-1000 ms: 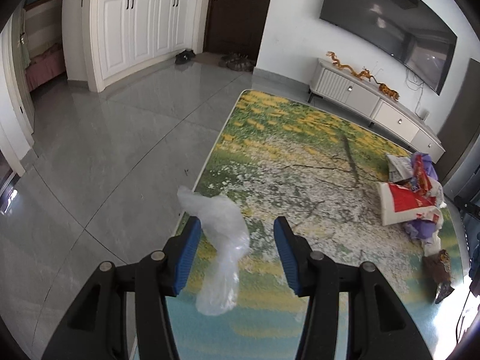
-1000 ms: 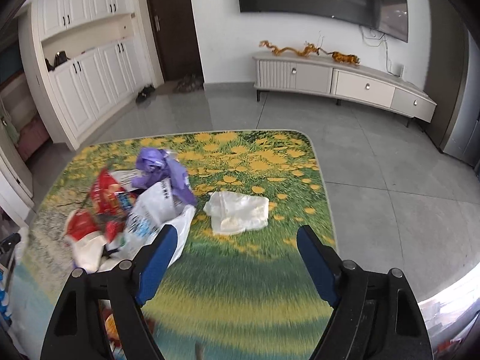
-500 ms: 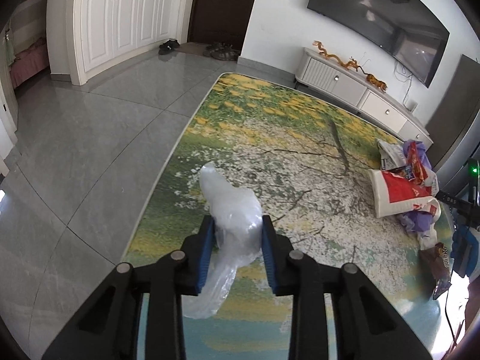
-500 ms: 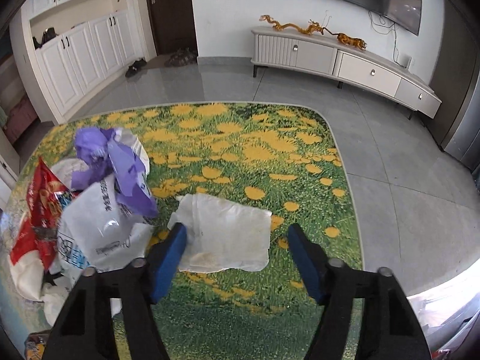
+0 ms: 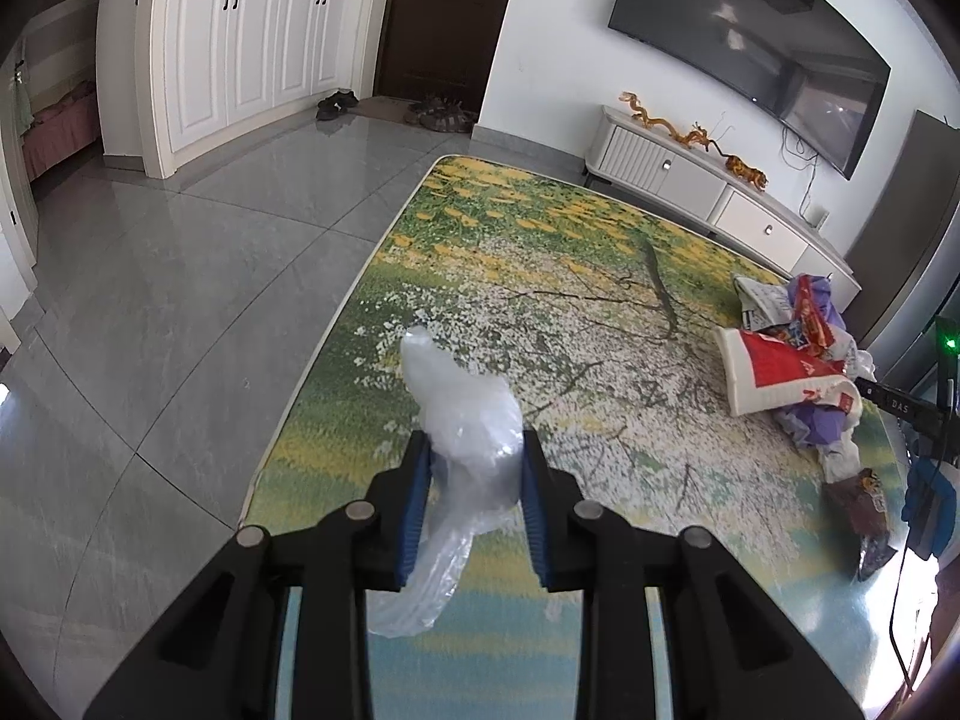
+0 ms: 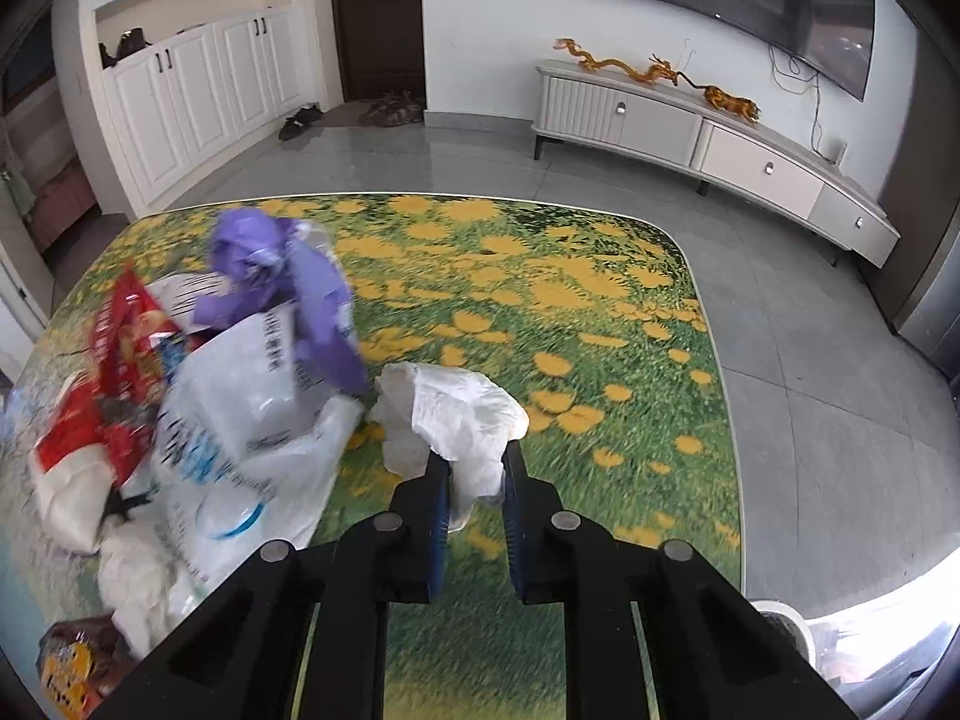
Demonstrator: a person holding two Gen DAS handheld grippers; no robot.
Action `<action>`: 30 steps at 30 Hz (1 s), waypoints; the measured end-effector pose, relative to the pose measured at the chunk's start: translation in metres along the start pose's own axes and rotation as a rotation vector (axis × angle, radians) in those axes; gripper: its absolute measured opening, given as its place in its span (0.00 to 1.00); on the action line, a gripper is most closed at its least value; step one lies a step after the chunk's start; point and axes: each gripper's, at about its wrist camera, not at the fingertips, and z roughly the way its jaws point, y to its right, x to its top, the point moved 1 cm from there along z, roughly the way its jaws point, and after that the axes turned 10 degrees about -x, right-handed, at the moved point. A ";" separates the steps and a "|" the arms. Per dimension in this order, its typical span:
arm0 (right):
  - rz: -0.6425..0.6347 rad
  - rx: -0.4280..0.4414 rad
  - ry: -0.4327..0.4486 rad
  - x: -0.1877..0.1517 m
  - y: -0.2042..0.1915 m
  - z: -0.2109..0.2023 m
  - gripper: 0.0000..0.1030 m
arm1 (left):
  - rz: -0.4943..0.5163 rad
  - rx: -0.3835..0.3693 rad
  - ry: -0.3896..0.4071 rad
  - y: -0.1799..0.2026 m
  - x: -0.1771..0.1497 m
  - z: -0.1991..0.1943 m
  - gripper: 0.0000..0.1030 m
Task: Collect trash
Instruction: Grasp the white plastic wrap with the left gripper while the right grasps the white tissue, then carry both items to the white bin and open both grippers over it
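My left gripper (image 5: 473, 441) is shut on a clear plastic bag (image 5: 462, 414), which bulges above the fingers and hangs below them over the flower-print table (image 5: 540, 252). My right gripper (image 6: 474, 465) is shut on a crumpled white paper bag (image 6: 462, 414) and holds it just right of the trash pile (image 6: 240, 396). The pile has white printed bags, a purple bag (image 6: 282, 276) and red wrappers (image 6: 126, 348). The same pile shows in the left wrist view (image 5: 792, 360) at the table's right side.
A brown snack packet (image 5: 861, 495) lies near the pile; it also shows in the right wrist view (image 6: 72, 666). A white TV cabinet (image 6: 708, 132) stands by the far wall. Grey tile floor (image 5: 150, 300) surrounds the table. Shoes (image 6: 300, 120) lie by the door.
Both grippers closed: the left on the clear plastic bag, the right on the white paper bag, which crumpled and lifted off the table beside the pile.
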 end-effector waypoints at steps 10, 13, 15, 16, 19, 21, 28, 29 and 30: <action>0.024 0.046 0.118 -0.023 0.007 -0.079 0.14 | 0.044 -0.041 0.053 0.031 -0.006 -0.040 0.26; 0.008 0.035 0.154 -0.032 0.007 -0.103 0.14 | 0.062 -0.056 0.057 0.043 -0.009 -0.048 0.26; 0.001 0.037 0.172 -0.039 0.006 -0.116 0.14 | 0.075 -0.067 0.060 0.052 -0.012 -0.054 0.26; -0.002 0.037 0.181 -0.043 0.006 -0.121 0.14 | 0.079 -0.071 0.061 0.056 -0.012 -0.055 0.26; -0.009 0.038 0.202 -0.056 0.006 -0.137 0.14 | 0.089 -0.082 0.058 0.066 -0.015 -0.061 0.26; -0.009 0.042 0.209 -0.066 0.008 -0.145 0.14 | 0.098 -0.089 0.053 0.074 -0.016 -0.064 0.26; 0.019 0.033 0.229 -0.104 0.024 -0.168 0.14 | 0.168 -0.131 0.025 0.119 -0.018 -0.061 0.25; 0.026 0.028 0.232 -0.111 0.028 -0.171 0.14 | 0.185 -0.144 0.017 0.131 -0.019 -0.058 0.25; 0.037 0.021 0.234 -0.118 0.033 -0.174 0.14 | 0.196 -0.152 0.012 0.138 -0.019 -0.056 0.25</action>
